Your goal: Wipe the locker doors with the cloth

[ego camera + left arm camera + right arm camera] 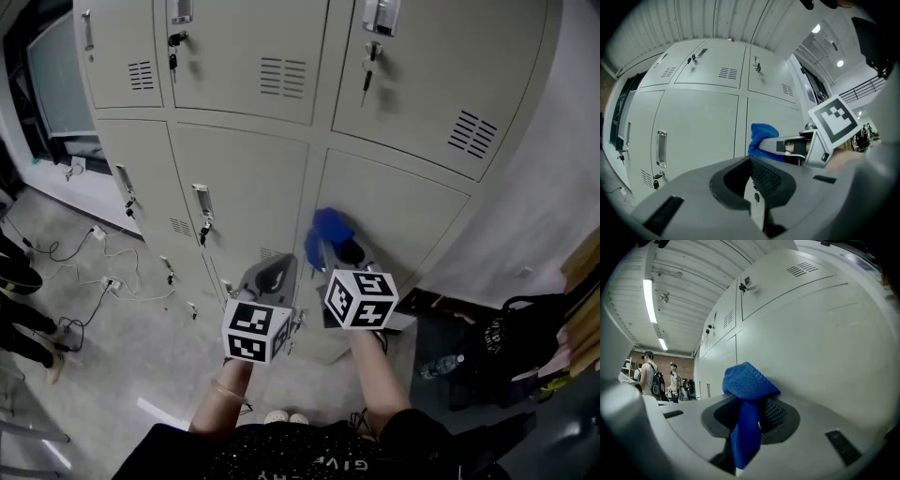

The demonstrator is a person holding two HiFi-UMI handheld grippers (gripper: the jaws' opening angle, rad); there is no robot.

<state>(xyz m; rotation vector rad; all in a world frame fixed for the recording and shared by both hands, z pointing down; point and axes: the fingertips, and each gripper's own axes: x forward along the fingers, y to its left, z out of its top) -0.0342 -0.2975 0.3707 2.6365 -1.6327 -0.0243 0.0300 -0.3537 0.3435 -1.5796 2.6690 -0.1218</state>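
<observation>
Right gripper [751, 423]: clenched on the blue knitted cloth [748, 384], whose bunched end stands out past the jaw tips.
Cloth position: at frame centre in the head view, the cloth [328, 229] lies over the upper left corner of a lower beige metal locker door [403, 211]; contact cannot be told.
Left gripper [753, 190]: jaws pressed together with nothing between them, held just left of the right gripper [335, 251], facing the neighbouring door.
Door fittings: a metal handle [202, 202] with a hanging key sits left of the cloth.
Floor, left of frame: loose white cables [111, 277].
Floor, lower right: a black bag [514, 339] and a clear plastic bottle [439, 367].
Background: people [649, 377] stand far left in the right gripper view.
</observation>
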